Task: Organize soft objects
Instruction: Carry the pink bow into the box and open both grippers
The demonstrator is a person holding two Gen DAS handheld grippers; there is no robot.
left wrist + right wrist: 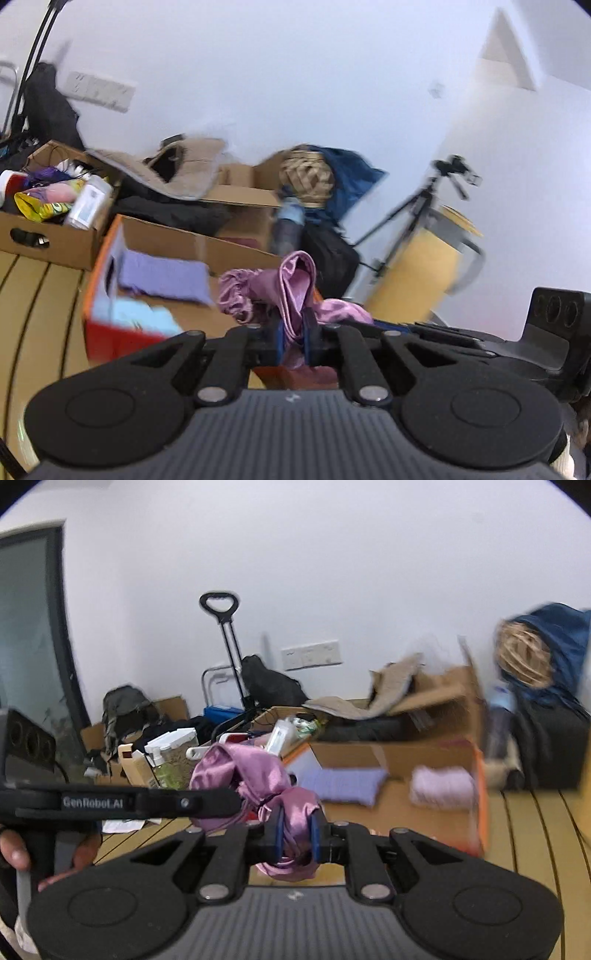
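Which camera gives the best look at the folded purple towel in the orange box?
The left wrist view: the purple towel lies unobstructed on the floor of the orange box. The right wrist view shows it smaller, blurrier, its left end behind the pink satin cloth.

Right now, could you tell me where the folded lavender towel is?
The lavender towel lies inside the orange-edged cardboard box, left of centre in the left wrist view, behind the pink satin cloth.

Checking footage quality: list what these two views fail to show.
- Left wrist view: pink satin cloth, lower end hidden behind the left gripper.
- Left wrist view: light blue item in the cardboard box, motion-blurred.
- Right wrist view: pale pink bundle, blurred, unidentifiable.
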